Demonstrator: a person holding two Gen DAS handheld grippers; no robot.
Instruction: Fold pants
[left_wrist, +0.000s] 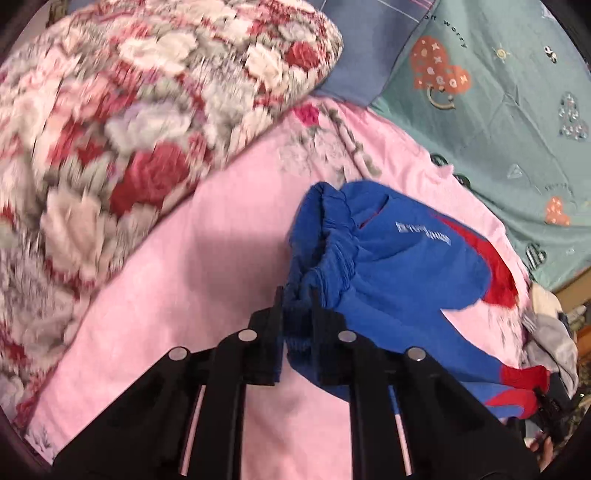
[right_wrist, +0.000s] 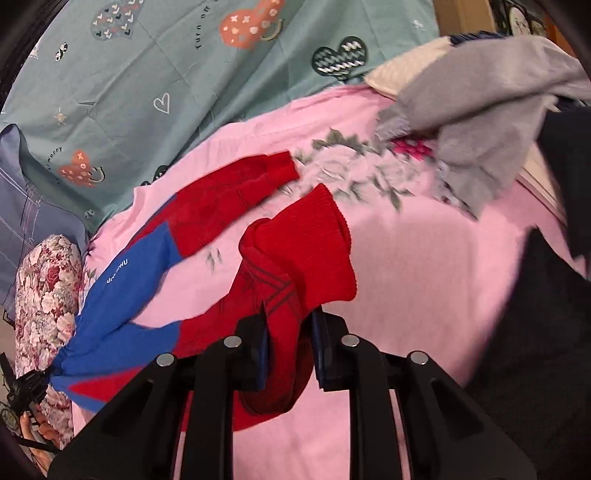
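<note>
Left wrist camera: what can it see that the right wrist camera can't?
Only the left wrist view shows the blue elastic waistband, pinched in the left hand-held gripper, and a close-up of the big floral quilt.

Only the right wrist view shows both red leg cuffs, one leg clamped in the right hand-held gripper, plus a grey garment.

Both show the blue-and-red pants, the pink sheet and the teal heart-print cloth.
</note>
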